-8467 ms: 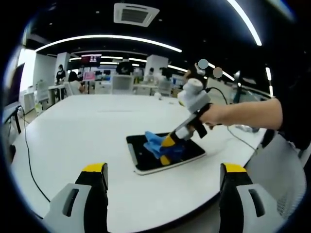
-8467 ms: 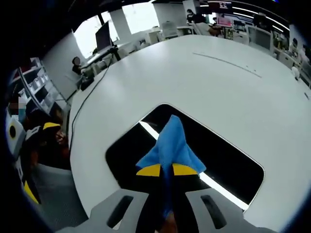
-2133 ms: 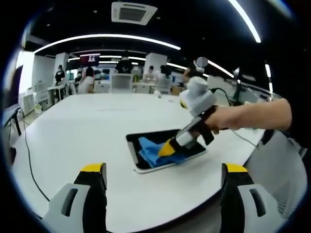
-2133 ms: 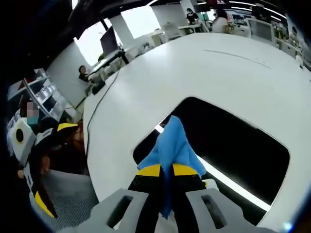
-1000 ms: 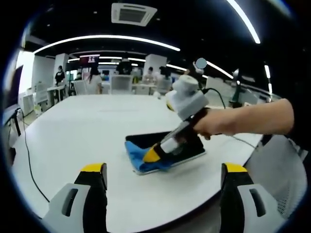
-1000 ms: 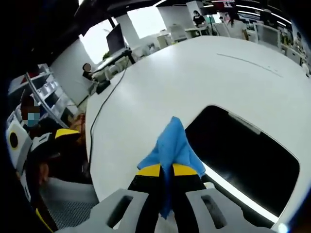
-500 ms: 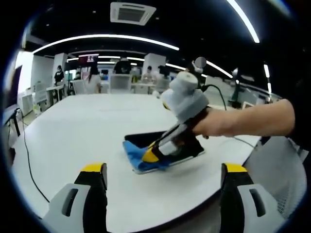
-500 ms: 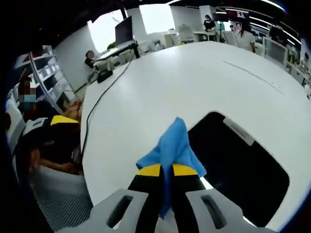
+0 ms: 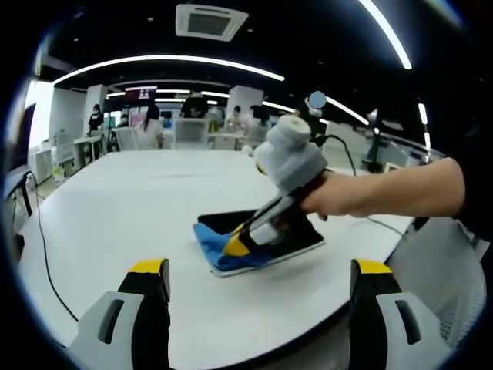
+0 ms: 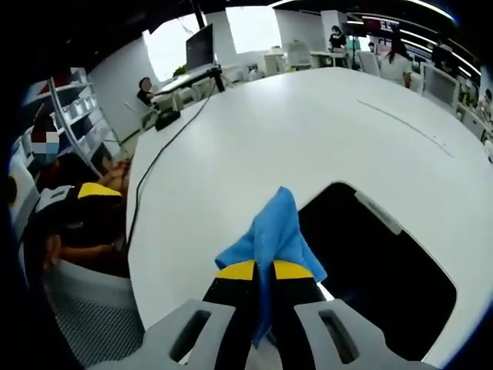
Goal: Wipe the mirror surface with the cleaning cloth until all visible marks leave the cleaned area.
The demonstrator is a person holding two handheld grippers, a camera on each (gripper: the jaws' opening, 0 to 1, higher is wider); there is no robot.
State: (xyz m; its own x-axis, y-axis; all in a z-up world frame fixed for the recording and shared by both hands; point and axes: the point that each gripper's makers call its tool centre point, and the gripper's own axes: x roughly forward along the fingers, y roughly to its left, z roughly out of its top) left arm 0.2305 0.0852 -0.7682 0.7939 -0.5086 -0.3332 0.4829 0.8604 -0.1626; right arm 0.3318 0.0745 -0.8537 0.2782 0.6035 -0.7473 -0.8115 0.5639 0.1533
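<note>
A dark rectangular mirror (image 9: 296,235) (image 10: 385,270) lies flat on the white table (image 9: 131,208). My right gripper (image 10: 262,270) is shut on a blue cleaning cloth (image 10: 273,231), pressed at the mirror's near-left corner. Seen from the left gripper view, the right gripper (image 9: 237,246) comes in from the right, held by a hand (image 9: 339,196), with the blue cloth (image 9: 219,247) bunched under its tip over the mirror's left edge. My left gripper (image 9: 258,270) hangs open over the table's near edge, well short of the mirror, holding nothing.
A black cable (image 9: 42,247) runs across the table's left side. Desks, monitors and seated people (image 9: 146,123) fill the far office. In the right gripper view the left gripper (image 10: 77,200) and a person's hand show at the left, beside shelving (image 10: 69,116).
Over the last seconds the right gripper has dragged the cloth from the mirror's middle to its left corner, partly off the edge. The left gripper has stayed still and open.
</note>
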